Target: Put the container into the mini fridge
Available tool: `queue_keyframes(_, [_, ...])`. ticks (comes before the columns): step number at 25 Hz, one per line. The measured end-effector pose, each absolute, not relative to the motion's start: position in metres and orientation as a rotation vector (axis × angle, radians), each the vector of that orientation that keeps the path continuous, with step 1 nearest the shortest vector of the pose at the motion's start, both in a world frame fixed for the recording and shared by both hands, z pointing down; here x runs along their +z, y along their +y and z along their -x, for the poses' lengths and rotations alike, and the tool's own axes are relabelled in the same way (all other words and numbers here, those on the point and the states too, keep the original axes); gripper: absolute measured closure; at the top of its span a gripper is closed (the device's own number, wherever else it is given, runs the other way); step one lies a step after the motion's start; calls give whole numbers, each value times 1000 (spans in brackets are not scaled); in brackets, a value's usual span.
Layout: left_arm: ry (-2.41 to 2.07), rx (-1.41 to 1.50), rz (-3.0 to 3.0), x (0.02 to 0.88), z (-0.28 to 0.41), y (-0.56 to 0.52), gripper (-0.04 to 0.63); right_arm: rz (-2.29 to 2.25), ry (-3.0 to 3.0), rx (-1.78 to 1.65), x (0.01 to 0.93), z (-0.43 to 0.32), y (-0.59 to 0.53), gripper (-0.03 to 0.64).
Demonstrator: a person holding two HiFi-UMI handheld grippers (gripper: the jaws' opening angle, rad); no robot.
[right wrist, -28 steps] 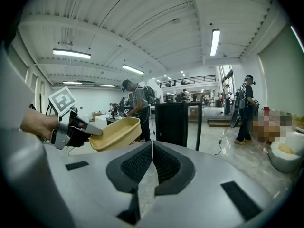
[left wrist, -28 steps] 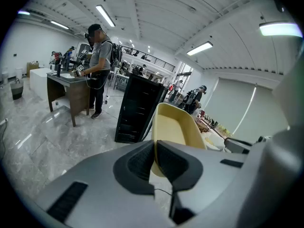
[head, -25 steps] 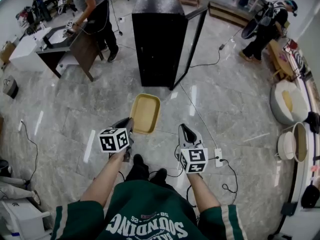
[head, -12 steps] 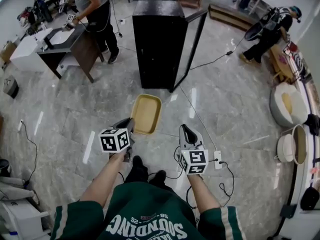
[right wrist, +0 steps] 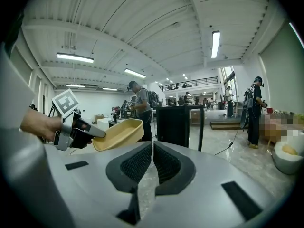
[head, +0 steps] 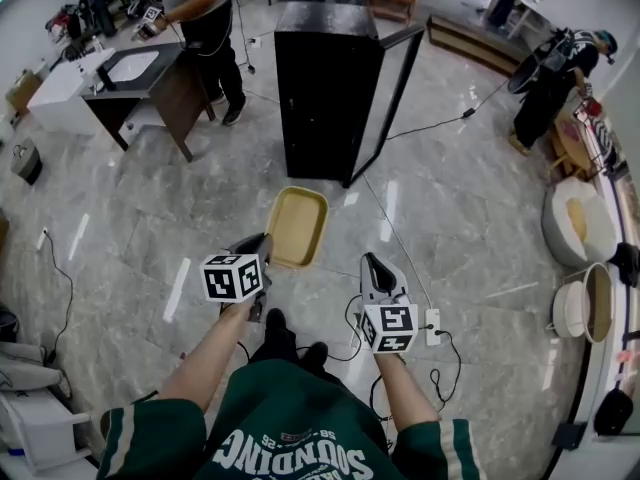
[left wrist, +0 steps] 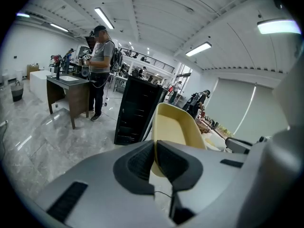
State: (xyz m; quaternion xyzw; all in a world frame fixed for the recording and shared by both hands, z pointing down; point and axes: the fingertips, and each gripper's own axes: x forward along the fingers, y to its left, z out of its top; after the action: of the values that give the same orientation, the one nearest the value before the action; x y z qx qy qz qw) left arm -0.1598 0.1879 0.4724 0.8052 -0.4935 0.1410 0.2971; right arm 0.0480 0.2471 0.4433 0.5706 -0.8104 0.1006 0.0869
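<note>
Nearer now: mini fridge [head: 320, 88] on marble floor [head: 130, 208], container [head: 297, 226] aloft.

Printed in white across the green shirt [head: 290, 446] at the bottom centre of the head view, upside down: "SOUNDING". Smaller digits and a cut-off line of letters beside it, too small to read surely. Black-and-white square code patterns, without letters, on the left marker cube [head: 232, 277] of the left gripper [head: 262, 240] and the right marker cube [head: 389, 326] of the right gripper [head: 370, 260]. Nothing else legible.
</note>
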Motion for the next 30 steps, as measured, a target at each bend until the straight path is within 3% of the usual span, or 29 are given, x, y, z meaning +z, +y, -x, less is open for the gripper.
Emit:
queue_keyframes(17, [-1297, 387, -2095, 493, 153, 137, 572, -1654, -2401, 358, 460, -47, 193, 578])
queue_keyframes(30, [-1273, 415, -2062, 510, 148, 23, 572, -1625, -2388, 394, 468, -44, 71, 578])
